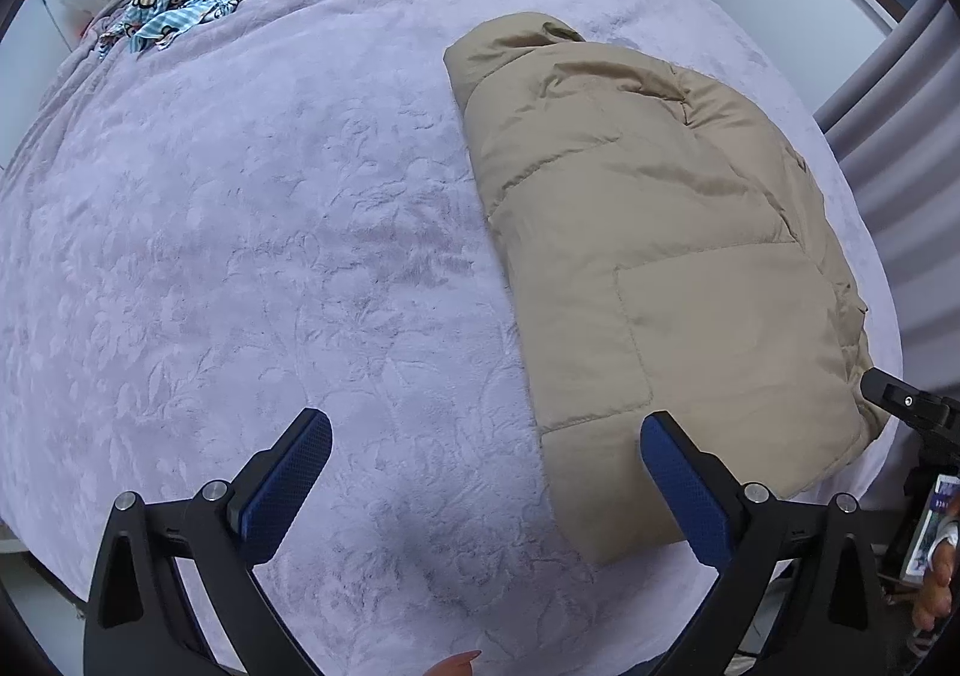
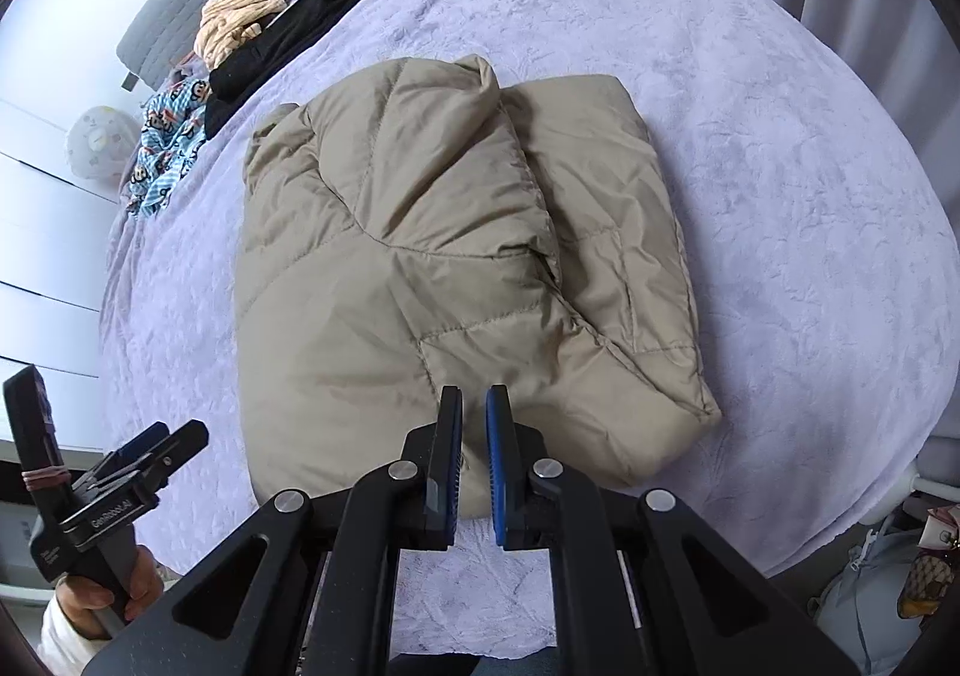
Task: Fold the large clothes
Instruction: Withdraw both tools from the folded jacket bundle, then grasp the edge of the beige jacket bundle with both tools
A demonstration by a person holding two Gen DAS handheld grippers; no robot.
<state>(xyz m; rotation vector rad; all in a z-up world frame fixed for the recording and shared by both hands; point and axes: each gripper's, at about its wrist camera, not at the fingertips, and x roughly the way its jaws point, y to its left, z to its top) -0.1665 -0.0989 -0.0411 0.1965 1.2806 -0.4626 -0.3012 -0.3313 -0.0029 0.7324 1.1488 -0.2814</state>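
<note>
Right wrist view, right tool (image 2: 474, 406) nearly pressed together over folded beige jacket (image 2: 432, 268), seemingly empty, left tool (image 1: 486, 430) spread wide.

A lavender plush bedspread (image 1: 240, 256) covers the bed beside grey curtains (image 1: 888, 135) and a white wall (image 2: 36, 232).

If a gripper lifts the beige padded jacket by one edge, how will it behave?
The jacket will probably sag and unfold, since it lies in soft creased layers. Its puffy quilting suggests it is light for its bulk. The smooth, slightly shiny fabric may slip between the fingers.
</note>
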